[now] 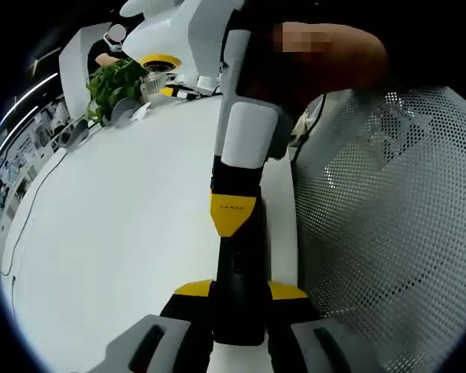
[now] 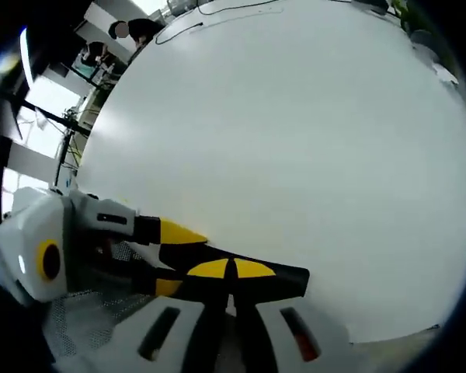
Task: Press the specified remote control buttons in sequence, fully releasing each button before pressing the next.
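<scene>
A black remote [image 1: 237, 268] lies lengthwise between the yellow-tipped jaws of my left gripper [image 1: 239, 292], which is shut on its sides just above the white table [image 1: 124, 233]. From above, my right gripper [image 1: 233, 214] comes down with its yellow tips together, resting on the remote's top face. In the right gripper view, my right gripper [image 2: 233, 270] is shut, its tips against the remote [image 2: 289, 281], whose dark end sticks out to the right. The left gripper [image 2: 171, 260] holds it from the left. The buttons are hidden under the tips.
A white perforated chair back [image 1: 388, 233] stands close on the right of the table. At the far end sit a green plant [image 1: 113, 85], a yellow-and-white device [image 1: 159, 64] and a person [image 1: 109, 47]. A thin cable [image 2: 217, 14] runs along the table's far edge.
</scene>
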`<state>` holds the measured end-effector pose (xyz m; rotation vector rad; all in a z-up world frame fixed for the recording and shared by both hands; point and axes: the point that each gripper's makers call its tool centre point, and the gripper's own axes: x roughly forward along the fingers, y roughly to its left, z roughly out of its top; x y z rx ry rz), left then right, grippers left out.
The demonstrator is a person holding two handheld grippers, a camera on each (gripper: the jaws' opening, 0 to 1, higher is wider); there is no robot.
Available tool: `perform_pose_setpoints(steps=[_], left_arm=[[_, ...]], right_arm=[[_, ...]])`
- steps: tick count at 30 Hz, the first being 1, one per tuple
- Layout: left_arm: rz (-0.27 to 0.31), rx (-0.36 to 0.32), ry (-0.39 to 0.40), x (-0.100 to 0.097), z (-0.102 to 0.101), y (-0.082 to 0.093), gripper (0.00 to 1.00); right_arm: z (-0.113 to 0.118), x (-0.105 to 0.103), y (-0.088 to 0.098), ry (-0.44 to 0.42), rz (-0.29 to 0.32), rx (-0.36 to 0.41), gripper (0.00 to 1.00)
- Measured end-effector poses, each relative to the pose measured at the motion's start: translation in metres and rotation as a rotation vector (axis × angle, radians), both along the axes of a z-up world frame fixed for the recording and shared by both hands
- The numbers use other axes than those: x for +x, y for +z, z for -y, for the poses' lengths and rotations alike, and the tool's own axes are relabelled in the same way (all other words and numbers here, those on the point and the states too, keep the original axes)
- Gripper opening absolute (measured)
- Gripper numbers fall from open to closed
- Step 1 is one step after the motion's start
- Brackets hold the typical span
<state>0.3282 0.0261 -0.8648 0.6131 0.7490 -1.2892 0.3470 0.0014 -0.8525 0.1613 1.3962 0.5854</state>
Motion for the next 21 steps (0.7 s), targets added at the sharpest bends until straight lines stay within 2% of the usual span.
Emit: perform_pose_setpoints(steps=[10,14,21], left_arm=[[0.003,-0.003,0.030,0.0045,0.0025,-0.0004,0.25],[0.004,-0.005,0.032,0.0050,0.0026,-0.0001,0.25],[0.007,-0.014,0.029,0.0051,0.0028,0.0000,0.25]], right_arm=[[-0.0008,-0.0055,-0.0013,0.017,-0.029,-0.007,0.00],[0.0011,-0.0037,-0.0021,0.025,-0.009,-0.026,0.00],[-0.0012,-0.0051,-0.0051,0.046,-0.019,-0.029,0.00]])
